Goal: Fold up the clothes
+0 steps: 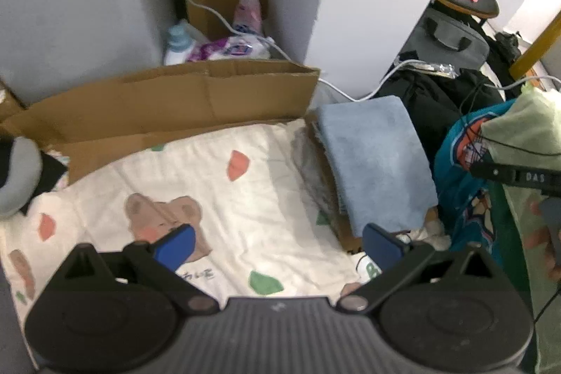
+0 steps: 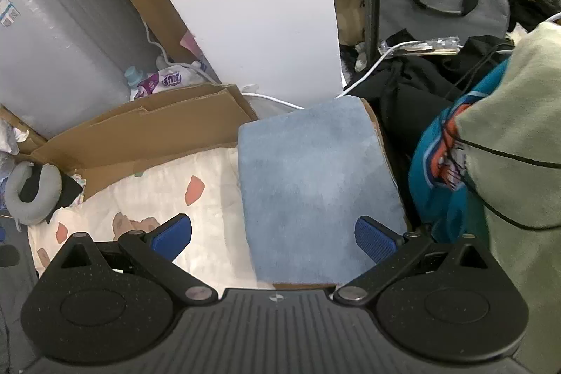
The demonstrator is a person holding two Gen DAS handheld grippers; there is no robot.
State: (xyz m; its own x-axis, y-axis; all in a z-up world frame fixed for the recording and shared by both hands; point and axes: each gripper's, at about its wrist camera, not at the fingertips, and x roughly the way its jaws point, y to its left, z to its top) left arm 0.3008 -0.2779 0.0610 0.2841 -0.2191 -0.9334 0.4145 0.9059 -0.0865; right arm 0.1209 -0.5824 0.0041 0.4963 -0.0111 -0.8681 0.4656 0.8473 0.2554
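Note:
A folded light-blue towel (image 2: 315,184) lies flat to the right of a white sheet printed with bears (image 1: 217,198), and shows as a blue towel (image 1: 375,160) in the left wrist view too. My left gripper (image 1: 278,247) hangs high over the white sheet, jaws wide apart with nothing between them. Well above the towel's near edge, my right gripper (image 2: 273,237) is open and holds nothing. A teal printed garment (image 2: 438,170) and a pale green cloth (image 2: 519,163) are piled to the right.
A flattened cardboard box (image 1: 168,104) stands behind the sheet, with a detergent bottle (image 1: 177,44) and packets by the wall. A grey neck pillow (image 2: 31,191) lies at the left. Black clothing (image 2: 403,100), a grey bag (image 2: 441,2), white cables and a round table fill the right.

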